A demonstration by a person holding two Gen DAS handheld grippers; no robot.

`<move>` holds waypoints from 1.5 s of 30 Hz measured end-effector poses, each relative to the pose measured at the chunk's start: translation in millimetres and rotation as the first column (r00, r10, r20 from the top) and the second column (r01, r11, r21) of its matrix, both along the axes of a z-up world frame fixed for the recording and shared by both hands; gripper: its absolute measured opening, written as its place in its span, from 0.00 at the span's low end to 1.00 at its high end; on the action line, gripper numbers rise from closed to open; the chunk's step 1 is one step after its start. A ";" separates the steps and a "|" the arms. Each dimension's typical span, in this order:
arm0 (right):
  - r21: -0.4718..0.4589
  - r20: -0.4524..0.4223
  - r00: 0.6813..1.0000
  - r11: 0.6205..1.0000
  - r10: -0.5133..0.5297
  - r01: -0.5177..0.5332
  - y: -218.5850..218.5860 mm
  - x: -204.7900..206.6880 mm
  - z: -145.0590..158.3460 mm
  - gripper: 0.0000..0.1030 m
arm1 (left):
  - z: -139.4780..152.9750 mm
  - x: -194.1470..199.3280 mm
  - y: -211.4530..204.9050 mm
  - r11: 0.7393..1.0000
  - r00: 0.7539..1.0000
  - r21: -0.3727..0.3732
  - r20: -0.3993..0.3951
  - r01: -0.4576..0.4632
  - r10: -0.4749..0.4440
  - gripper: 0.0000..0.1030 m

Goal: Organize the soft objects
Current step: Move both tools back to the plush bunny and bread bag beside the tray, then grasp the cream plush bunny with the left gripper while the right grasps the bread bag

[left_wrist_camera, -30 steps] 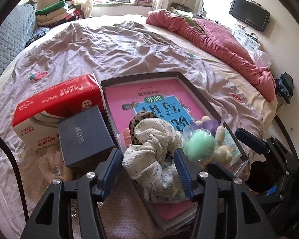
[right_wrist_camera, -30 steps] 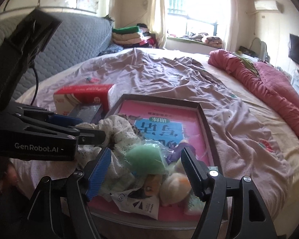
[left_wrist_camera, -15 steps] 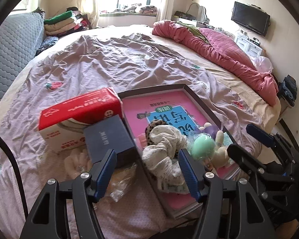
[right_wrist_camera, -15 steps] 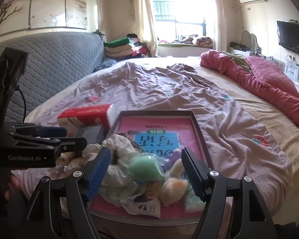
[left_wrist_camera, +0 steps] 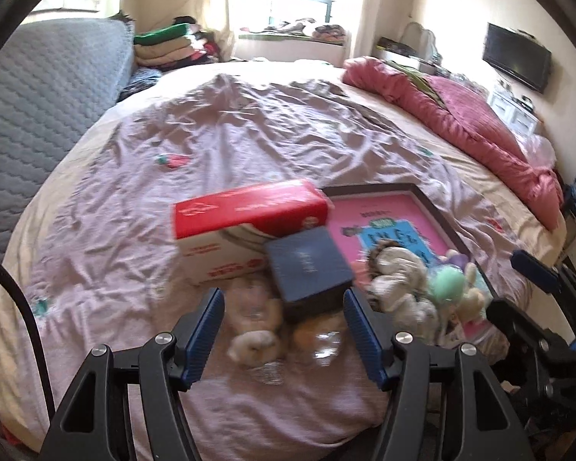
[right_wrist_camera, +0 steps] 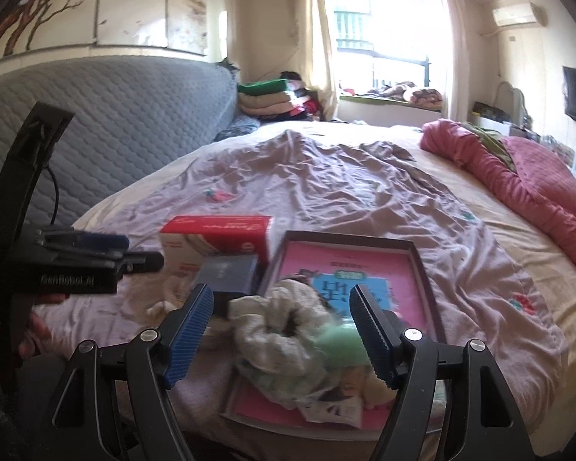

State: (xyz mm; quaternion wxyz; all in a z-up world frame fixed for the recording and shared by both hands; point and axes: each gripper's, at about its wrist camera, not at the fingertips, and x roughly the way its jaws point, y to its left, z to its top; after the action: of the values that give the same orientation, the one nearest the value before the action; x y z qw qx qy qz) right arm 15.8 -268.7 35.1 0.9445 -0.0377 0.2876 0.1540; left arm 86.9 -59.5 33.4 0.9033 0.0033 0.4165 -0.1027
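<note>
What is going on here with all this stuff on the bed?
A person is tidying soft things on a bed, holding a two-finger gripper in each hand. Both the left gripper and the right gripper are open and hold nothing. The left one points at a pale plush toy lying by a dark blue box and a red tissue box. The right one hangs over a floral scrunchie and a green ball in a shallow tray.

A sunlit window [right_wrist_camera: 380,34] glows beyond the bed [right_wrist_camera: 326,176]; quilted grey headboard [right_wrist_camera: 115,115] left of it, wall television [left_wrist_camera: 516,62] right
</note>
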 end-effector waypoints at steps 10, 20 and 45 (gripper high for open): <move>-0.079 -0.098 0.983 0.984 0.153 -0.161 59.9 3.3 -16.4 0.73 | -21.5 5.4 45.8 0.997 0.995 -0.006 -0.068 -0.077 0.076 0.62; -0.231 -0.201 0.949 0.930 0.242 -0.286 102.7 21.1 -62.1 0.73 | -66.8 17.9 44.5 0.998 0.983 -0.036 -0.175 -0.055 0.048 0.62; -0.542 -0.252 0.919 0.742 0.304 -0.394 144.6 54.8 -135.4 0.73 | -132.4 58.2 26.1 0.996 0.961 -0.074 -0.269 0.043 -0.062 0.54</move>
State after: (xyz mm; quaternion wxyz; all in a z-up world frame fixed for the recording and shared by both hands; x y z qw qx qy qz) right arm 70.6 -124.1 -100.3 0.8173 -0.3666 0.3772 0.2353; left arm 145.1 -33.4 -99.0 0.8344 -0.0303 0.5322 -0.1403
